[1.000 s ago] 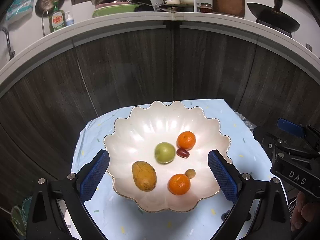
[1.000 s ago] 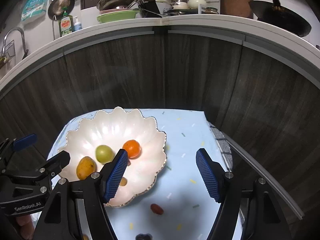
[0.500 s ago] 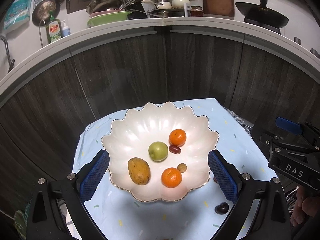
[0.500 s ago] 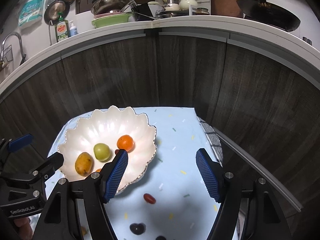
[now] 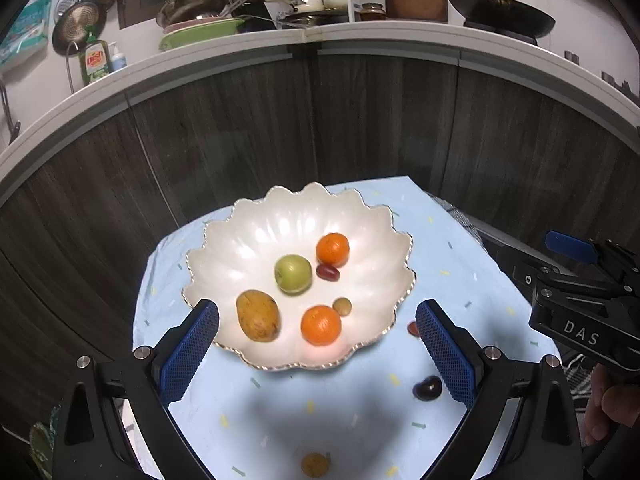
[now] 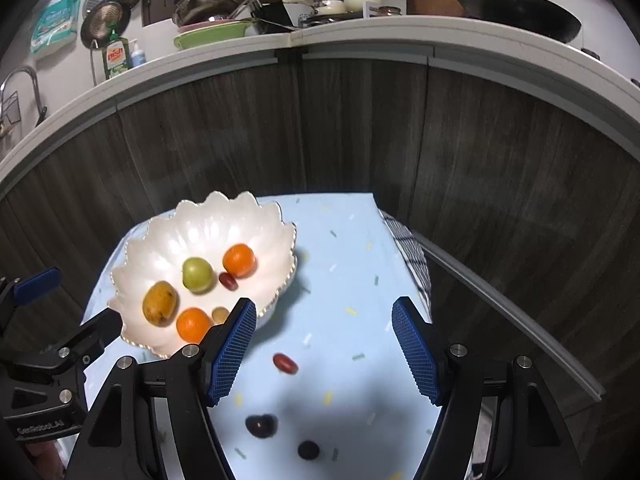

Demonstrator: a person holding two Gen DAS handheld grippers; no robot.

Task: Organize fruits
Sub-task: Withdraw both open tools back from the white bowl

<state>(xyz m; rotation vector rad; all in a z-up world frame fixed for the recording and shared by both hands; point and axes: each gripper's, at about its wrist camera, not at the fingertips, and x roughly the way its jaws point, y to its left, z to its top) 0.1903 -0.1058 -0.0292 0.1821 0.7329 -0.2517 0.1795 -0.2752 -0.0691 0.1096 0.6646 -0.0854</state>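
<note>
A white scalloped bowl (image 5: 248, 240) (image 6: 172, 236) sits on a light blue cloth. It holds a yellow mango (image 5: 258, 315), a green apple (image 5: 293, 273), two oranges (image 5: 333, 249) (image 5: 321, 325), a red grape (image 5: 328, 272) and a small pale fruit (image 5: 342, 306). Loose on the cloth lie a red grape (image 6: 285, 363), a dark cherry (image 6: 261, 425) (image 5: 427, 388), a dark berry (image 6: 308, 449) and a small orange-brown fruit (image 5: 315, 465). My left gripper (image 5: 318, 352) stands open, above the bowl's near rim. My right gripper (image 6: 324, 354) is open over the cloth, with the red grape below it.
Dark wood cabinet fronts (image 5: 360, 128) rise just behind the cloth, under a white counter (image 5: 400, 40) crowded with pans and dishes. A checked towel (image 6: 408, 256) hangs at the cloth's right edge. A person's hand (image 5: 612, 404) holds the right gripper's body at lower right.
Both grippers have drawn back from the bowl, which now sits farther off and higher in both views. The cherry, dark berry and orange-brown fruit have come into sight on the near cloth.
</note>
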